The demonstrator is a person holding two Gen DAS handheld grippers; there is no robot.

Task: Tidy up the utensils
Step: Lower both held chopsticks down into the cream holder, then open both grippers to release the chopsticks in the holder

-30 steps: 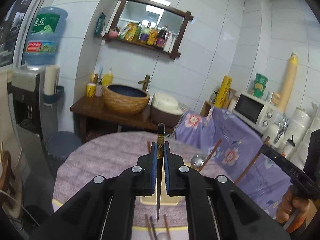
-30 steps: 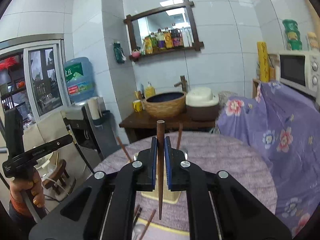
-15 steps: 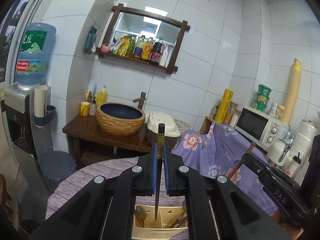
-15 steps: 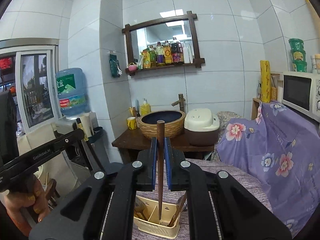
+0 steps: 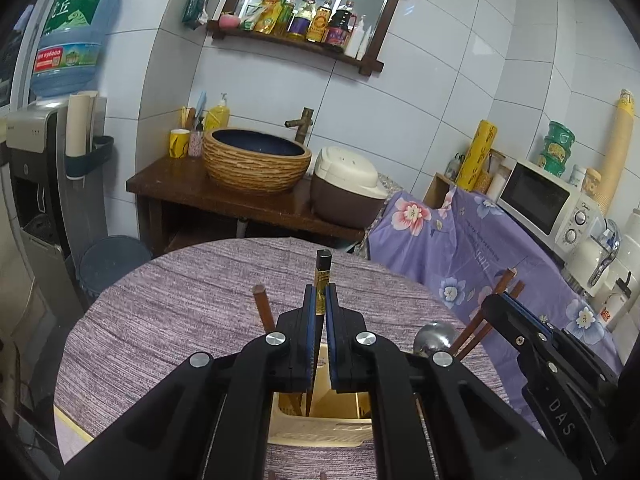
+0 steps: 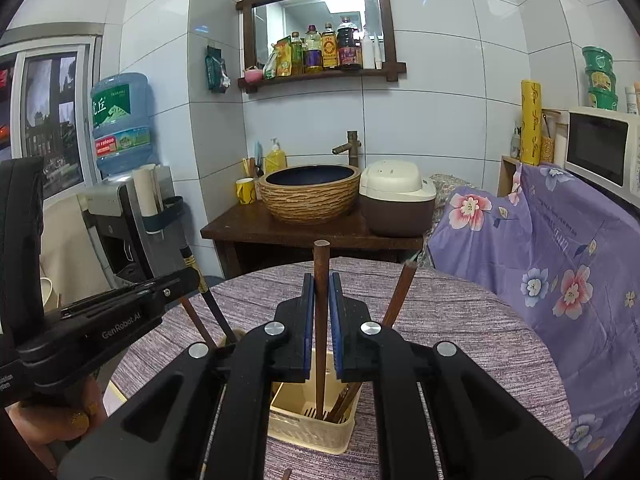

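We see the round purple counter [image 6: 460, 320] carrying a cream utensil holder [image 6: 308, 420]. Our left gripper [image 5: 319, 308] pinches a black chopstick [image 5: 322, 270] between its fingers, and our right gripper [image 6: 321, 304] pinches a brown chopstick [image 6: 321, 264] (both tips inside the holder).

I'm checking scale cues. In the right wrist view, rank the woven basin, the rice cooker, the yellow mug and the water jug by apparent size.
1. Woven basin
2. Rice cooker and water jug: too alike to rank.
3. Yellow mug, clearly smallest.
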